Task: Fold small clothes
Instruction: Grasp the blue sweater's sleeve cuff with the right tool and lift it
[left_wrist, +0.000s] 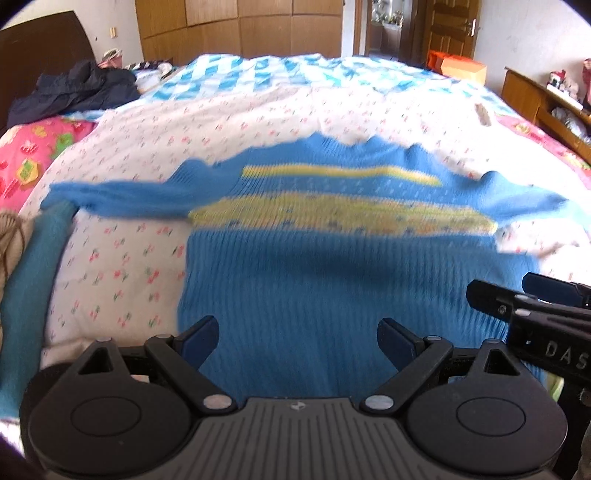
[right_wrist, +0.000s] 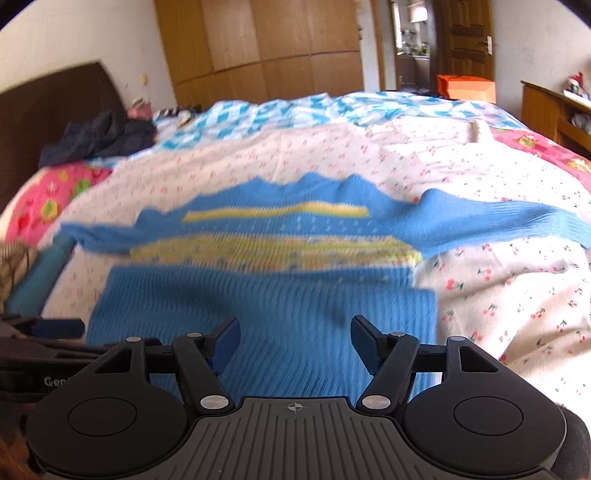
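Evidently the fold had not yet begun: the blue sweater (left_wrist: 332, 280) lay spread flat on the cherry-print sheet (left_wrist: 140, 155) of the bed, its hem nearest the cameras, both sleeves stretched out to the sides and the yellow bands (left_wrist: 343, 214) running across the chest. Neither tool held any cloth. The left gripper (left_wrist: 297, 341) hovered above the hem with its jaws wide apart, nothing between the blue pads, and it looked forward along the sweater's body toward the neckline. The right gripper (right_wrist: 295, 338) was likewise spread and empty, poised above the hem a little toward the sweater's right side; in the left wrist view its black fingers (left_wrist: 524, 299) showed at the right edge, so the two tools sat just beside each other. Both views were blurred, which suggested motion, though the direction could not be told. By my judgement the step in hand was the approach for a first grasp. The next move would call for each gripper to part from the other, go down to the knit at an edge or a sleeve, and pinch only the layers meant to be lifted, since the soft ribbed fabric could bunch or drag on the sheet.
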